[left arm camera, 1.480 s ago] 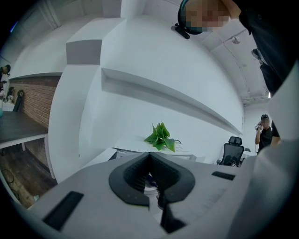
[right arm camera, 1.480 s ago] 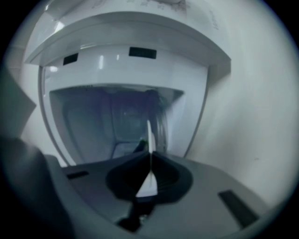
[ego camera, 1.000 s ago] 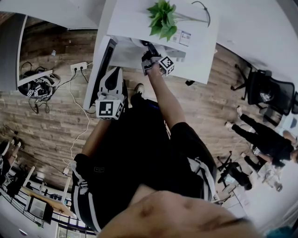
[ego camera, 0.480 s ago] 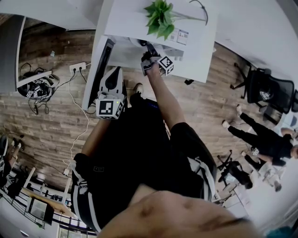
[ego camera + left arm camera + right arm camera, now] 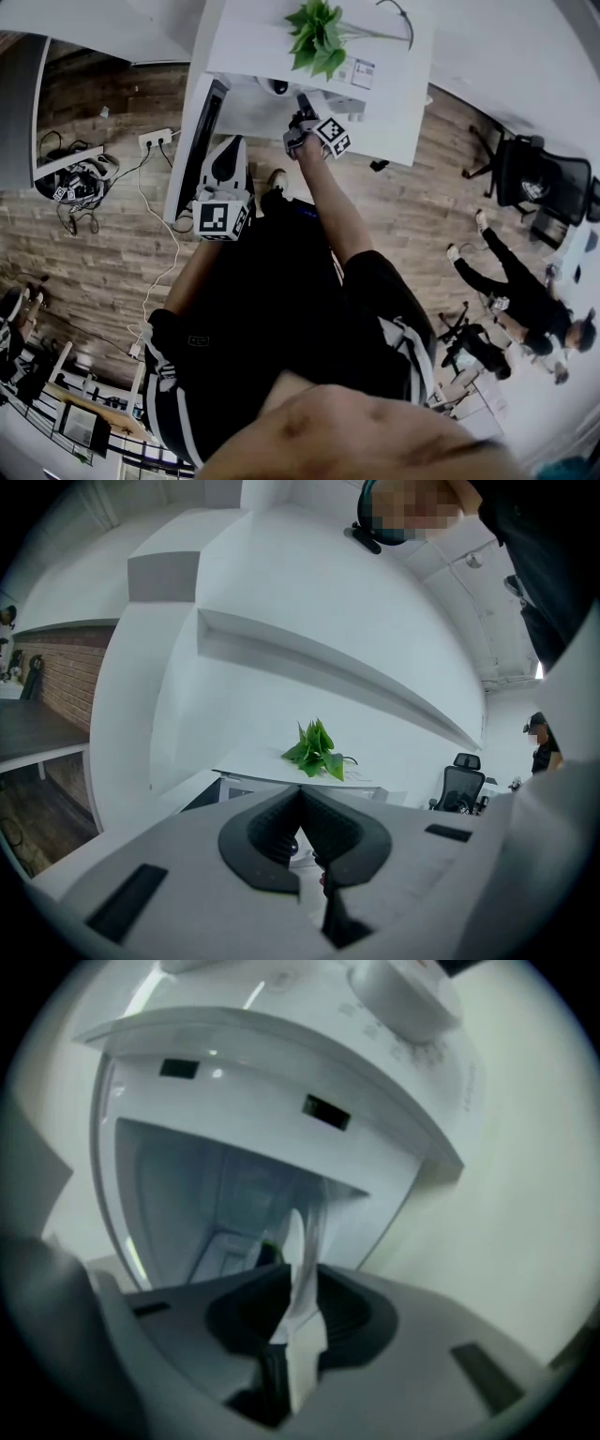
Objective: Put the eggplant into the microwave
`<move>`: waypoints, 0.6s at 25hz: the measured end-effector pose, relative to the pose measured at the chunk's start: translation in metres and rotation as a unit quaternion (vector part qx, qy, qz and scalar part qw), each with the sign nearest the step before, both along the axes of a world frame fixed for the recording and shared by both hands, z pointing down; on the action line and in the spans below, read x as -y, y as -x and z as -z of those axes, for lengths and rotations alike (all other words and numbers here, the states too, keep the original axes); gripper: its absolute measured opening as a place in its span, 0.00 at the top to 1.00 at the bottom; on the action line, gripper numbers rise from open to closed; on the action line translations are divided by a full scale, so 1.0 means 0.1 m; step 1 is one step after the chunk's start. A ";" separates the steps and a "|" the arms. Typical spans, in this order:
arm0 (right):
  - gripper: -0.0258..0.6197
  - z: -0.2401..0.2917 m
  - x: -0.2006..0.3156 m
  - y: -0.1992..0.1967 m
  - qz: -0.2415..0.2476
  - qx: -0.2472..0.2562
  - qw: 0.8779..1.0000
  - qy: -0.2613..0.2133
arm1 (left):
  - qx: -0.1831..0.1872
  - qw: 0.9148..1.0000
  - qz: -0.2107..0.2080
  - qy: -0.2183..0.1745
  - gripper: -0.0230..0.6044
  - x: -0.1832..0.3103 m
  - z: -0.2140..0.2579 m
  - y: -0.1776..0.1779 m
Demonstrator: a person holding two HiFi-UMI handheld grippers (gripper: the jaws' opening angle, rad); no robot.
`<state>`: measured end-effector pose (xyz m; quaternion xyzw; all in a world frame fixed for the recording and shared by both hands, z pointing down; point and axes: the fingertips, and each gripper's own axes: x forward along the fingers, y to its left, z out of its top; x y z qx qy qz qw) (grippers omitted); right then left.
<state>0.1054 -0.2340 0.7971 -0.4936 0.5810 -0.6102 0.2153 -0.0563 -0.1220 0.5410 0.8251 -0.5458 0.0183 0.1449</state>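
Barely anything has moved: your right arm (image 5: 334, 202) still reaches the microwave (image 5: 270, 94) on the table (image 5: 398, 89), right hand-held gripper (image 5: 303, 111) pinching its thin white door edge (image 5: 297, 1237). Your left hand-held gripper (image 5: 228, 150) waits by your waist, closed, empty. Inside shows the eggplant (image 5: 268, 1253), dark and green-tipped.

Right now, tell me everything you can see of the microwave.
The microwave is glossy white, with a round knob on its panel. Its dark door is swung open at the left and the pale cavity is exposed. It sits on a white table. The right gripper is shut on a thin white strip right before it.
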 end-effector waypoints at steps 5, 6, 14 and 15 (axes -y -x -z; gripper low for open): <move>0.88 0.17 -0.15 -0.06 0.064 -0.215 0.974 -0.039 | 0.004 1.000 -0.007 -0.005 0.91 0.04 0.02 -0.01; 0.89 0.21 -0.17 -0.04 0.085 -0.261 0.960 -0.055 | 0.004 1.000 -0.007 -0.006 0.91 0.05 0.02 -0.01; 0.90 0.28 -0.26 0.34 0.214 -0.446 0.864 -0.097 | -0.001 1.000 -0.005 -0.004 0.91 0.07 0.03 0.01; 0.90 0.27 -0.25 0.38 0.221 -0.451 0.859 -0.097 | -0.001 1.000 -0.006 -0.004 0.91 0.08 0.03 0.01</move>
